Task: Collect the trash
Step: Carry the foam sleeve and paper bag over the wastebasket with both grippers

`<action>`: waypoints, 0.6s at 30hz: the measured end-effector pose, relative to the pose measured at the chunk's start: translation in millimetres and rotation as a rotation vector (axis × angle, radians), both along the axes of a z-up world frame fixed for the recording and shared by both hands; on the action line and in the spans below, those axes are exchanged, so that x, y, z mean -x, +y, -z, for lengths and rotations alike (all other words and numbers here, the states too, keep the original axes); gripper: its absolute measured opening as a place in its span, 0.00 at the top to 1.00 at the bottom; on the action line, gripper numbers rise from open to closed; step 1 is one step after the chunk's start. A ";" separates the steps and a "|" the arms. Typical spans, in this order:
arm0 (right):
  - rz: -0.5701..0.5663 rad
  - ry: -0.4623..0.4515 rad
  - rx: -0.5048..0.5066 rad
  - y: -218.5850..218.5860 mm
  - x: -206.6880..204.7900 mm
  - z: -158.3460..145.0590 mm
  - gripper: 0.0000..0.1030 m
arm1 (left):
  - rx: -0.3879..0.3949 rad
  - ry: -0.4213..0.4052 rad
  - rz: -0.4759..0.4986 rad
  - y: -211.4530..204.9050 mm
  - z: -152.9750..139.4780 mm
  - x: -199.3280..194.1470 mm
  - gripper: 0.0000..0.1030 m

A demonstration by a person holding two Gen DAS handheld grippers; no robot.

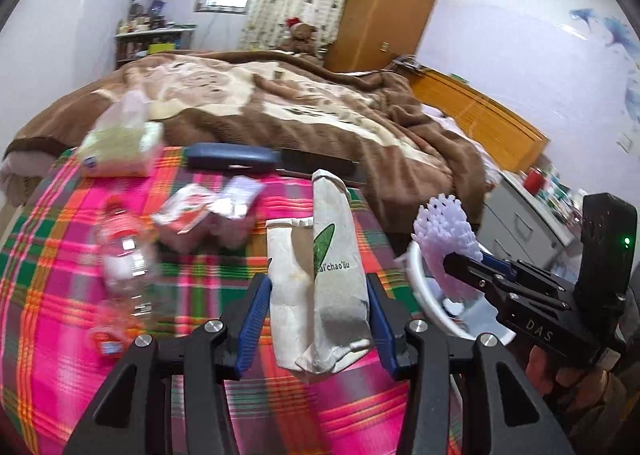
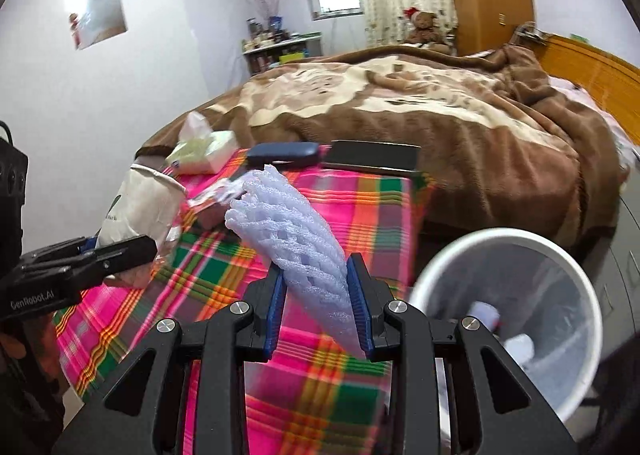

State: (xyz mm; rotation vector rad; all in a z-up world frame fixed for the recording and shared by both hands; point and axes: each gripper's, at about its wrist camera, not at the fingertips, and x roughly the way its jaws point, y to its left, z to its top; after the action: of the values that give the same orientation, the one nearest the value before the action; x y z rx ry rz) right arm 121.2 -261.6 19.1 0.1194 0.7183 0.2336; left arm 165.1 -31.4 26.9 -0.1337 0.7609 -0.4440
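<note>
My left gripper (image 1: 318, 295) is shut on a crumpled white paper bag (image 1: 320, 255) with green print, held above the plaid tablecloth (image 1: 60, 287). My right gripper (image 2: 316, 291) is shut on a lavender foam fruit net (image 2: 288, 231), held up beside the white trash bin (image 2: 472, 251). The bin stands off the table's right edge with some trash inside. In the left wrist view the right gripper (image 1: 460, 267) holds the net (image 1: 444, 243) over the bin (image 1: 416, 275). A clear plastic bottle (image 1: 124, 255) and red-white wrappers (image 1: 188, 211) lie on the cloth.
A tissue pack (image 1: 120, 151), a dark blue case (image 1: 232, 161) and a black flat object (image 2: 372, 159) lie at the table's far edge. A bed with a brown blanket (image 2: 400, 95) stands behind. Grey drawers (image 1: 520, 223) are at the right.
</note>
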 end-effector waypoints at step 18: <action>0.244 0.049 0.047 -97.6 25.6 12.4 0.69 | -0.020 0.035 0.295 -164.2 11.5 4.6 0.53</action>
State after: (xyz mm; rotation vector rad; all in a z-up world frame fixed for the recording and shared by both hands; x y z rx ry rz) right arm 95.6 -359.2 6.7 0.1670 0.7501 -0.0191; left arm 160.5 -195.6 15.3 -0.0099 0.8227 -0.7155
